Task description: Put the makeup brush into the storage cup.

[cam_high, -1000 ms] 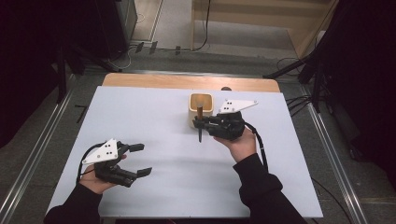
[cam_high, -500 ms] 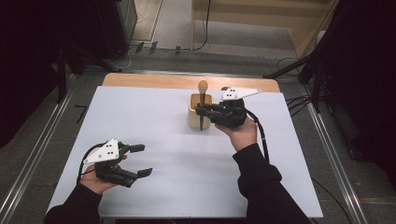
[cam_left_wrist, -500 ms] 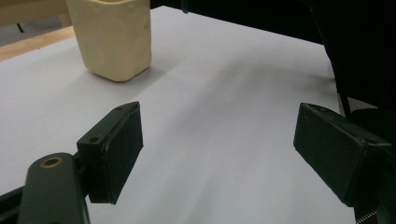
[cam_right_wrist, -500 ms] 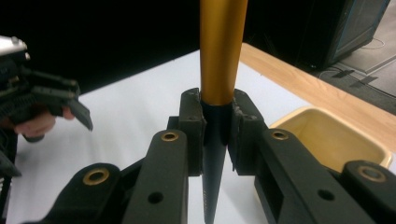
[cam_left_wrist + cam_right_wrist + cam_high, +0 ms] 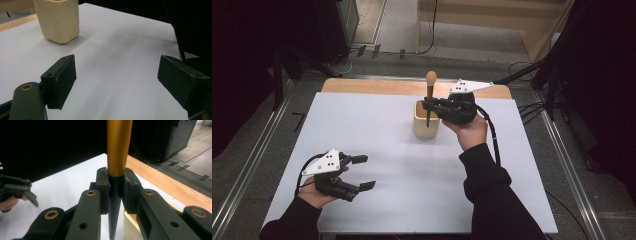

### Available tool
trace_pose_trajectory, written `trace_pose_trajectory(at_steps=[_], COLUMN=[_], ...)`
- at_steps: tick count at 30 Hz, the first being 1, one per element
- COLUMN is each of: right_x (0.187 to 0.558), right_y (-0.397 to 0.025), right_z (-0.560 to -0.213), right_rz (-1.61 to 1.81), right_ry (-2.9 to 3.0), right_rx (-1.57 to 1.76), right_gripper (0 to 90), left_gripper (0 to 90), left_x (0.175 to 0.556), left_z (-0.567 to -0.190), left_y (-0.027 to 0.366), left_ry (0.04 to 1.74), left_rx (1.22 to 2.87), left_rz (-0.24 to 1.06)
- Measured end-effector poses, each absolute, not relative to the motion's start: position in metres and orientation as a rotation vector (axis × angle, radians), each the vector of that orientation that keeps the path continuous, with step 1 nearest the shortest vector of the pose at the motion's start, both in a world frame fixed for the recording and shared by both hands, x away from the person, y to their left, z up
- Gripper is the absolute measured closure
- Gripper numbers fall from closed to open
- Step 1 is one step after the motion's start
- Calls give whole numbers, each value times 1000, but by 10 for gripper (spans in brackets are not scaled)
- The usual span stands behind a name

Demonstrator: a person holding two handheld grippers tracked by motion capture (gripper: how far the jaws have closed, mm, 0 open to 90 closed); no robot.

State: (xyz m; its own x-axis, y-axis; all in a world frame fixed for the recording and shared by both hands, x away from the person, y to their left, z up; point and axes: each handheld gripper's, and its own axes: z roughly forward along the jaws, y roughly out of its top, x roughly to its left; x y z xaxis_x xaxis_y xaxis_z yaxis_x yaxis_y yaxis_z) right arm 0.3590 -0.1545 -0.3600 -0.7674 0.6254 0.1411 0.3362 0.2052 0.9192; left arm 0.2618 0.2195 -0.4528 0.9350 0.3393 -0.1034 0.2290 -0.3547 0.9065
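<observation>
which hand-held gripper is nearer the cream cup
Right. The right hand-held gripper hovers just above the cream cup, gripping a brush. The left hand-held gripper sits open near the table's front left.

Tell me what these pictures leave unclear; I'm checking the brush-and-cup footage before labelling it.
- Cup interior: the high view's angle and the right gripper cover it.
- Brush head: cut off by the top edge in the right gripper view.
- Cup rim: cut off by the top edge in the left gripper view.

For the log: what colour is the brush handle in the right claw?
Gold above, dark below on the brush; clearest in the right gripper view.
</observation>
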Motion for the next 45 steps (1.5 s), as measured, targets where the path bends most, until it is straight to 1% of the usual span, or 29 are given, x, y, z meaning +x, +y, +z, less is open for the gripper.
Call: trace_pose_trajectory(at_steps=[16,26,32,45], right_x=[390,408,413,418], right_y=[-153,-160,-159,-145], right_z=[-354,-367,-373,-392], right_rz=[1542,1528,1494,1461], right_ry=[2152,2102,2110,2127], right_rx=[957,1015,1028,1037], right_gripper=[788,787,787,787], left_gripper=[152,152,152,152], left_x=[261,261,261,261], left_z=[-452,-452,-452,-452], left_y=[220,220,219,220], left_ry=[405,404,405,406], left_rx=[1943,1949,1949,1944], left_rz=[125,120,117,122])
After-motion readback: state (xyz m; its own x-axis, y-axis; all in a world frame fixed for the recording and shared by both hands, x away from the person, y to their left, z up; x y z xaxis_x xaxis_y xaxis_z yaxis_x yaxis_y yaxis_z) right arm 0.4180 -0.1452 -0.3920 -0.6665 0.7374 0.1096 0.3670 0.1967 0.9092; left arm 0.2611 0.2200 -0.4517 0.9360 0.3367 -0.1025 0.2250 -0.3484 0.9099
